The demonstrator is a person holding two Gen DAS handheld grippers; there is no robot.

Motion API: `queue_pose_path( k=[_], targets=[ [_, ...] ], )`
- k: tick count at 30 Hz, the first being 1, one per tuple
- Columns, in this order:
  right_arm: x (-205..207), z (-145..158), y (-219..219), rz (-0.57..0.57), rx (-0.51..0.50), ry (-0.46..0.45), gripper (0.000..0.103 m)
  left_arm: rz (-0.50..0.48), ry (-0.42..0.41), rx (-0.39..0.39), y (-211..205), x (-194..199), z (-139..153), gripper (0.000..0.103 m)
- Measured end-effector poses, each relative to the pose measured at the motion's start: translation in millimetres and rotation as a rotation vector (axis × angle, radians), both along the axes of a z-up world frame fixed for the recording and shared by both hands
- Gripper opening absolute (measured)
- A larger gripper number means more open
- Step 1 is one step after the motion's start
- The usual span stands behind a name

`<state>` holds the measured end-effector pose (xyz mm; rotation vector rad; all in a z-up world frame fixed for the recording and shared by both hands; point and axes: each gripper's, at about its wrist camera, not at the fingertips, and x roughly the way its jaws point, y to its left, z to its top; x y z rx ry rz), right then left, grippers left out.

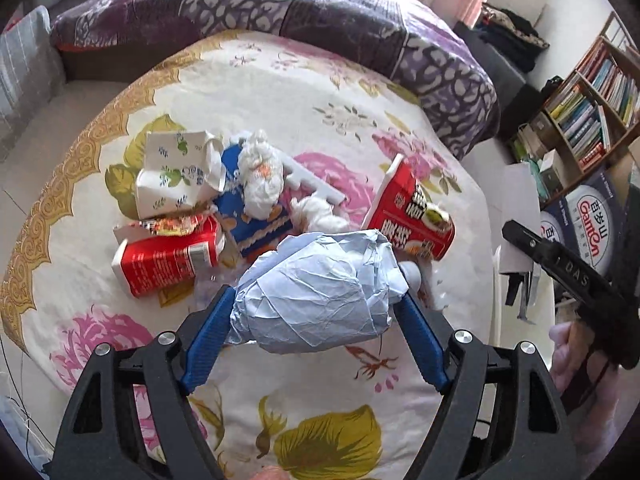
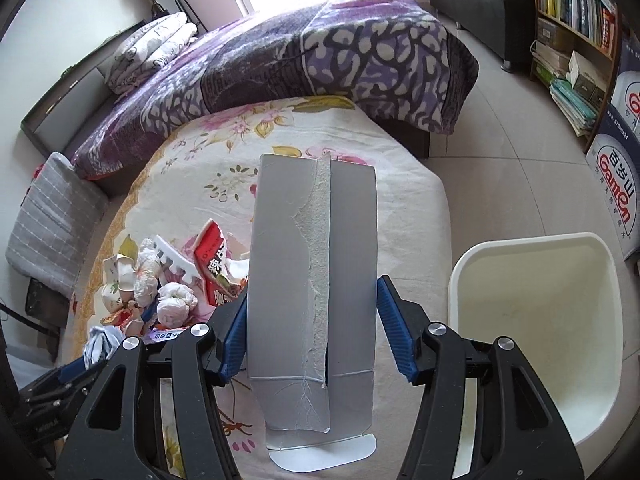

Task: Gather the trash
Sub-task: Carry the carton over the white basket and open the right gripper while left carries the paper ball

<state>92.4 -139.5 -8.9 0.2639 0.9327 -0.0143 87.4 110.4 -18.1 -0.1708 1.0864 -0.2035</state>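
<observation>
Between my left gripper's (image 1: 320, 300) pads sits a crumpled paper wad (image 1: 316, 292), clamped; my right gripper (image 2: 312, 320) grips a flattened silver carton (image 2: 280, 280). Both lifted, I'd next carry them rightward over the white bin (image 2: 536, 320).

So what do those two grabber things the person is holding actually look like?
Both look alike: the left gripper and right gripper each have two ribbed blue fingers on black angular arms with triangular cut-outs and round silver bolts. Seen from the left camera, the right gripper's black body carries pale lettering.
</observation>
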Motion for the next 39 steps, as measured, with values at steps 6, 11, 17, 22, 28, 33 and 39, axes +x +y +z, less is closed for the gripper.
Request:
queue_pose_path(
  k=[6, 11, 17, 22, 28, 33, 39],
  targets=[
    [-12, 19, -6, -0.004, -0.084, -0.099, 0.056, 0.038, -0.185, 0.129, -37, 12, 19, 0.078],
    [-21, 29, -15, -0.024, -0.132, -0.152, 0.056, 0.061, -0.311, 0.187, -69, 11, 30, 0.079],
    [-31, 37, -32, -0.062, -0.185, -0.183, 0.056, 0.067, -0.409, 0.216, -100, 4, 39, 0.079],
    [-38, 36, -56, -0.107, -0.185, -0.164, 0.057, 0.053, -0.439, 0.215, -120, 1, 42, 0.079],
    [-49, 30, -86, -0.183, -0.17, -0.129, 0.057, 0.011, -0.429, 0.209, -145, 1, 38, 0.079],
    [-58, 23, -119, -0.284, -0.146, -0.077, 0.058, -0.067, -0.415, 0.198, -171, -3, 32, 0.079],
    [-70, 22, -159, -0.416, -0.143, -0.048, 0.071, -0.175, -0.401, 0.179, -206, -13, 25, 0.079]
  ],
)
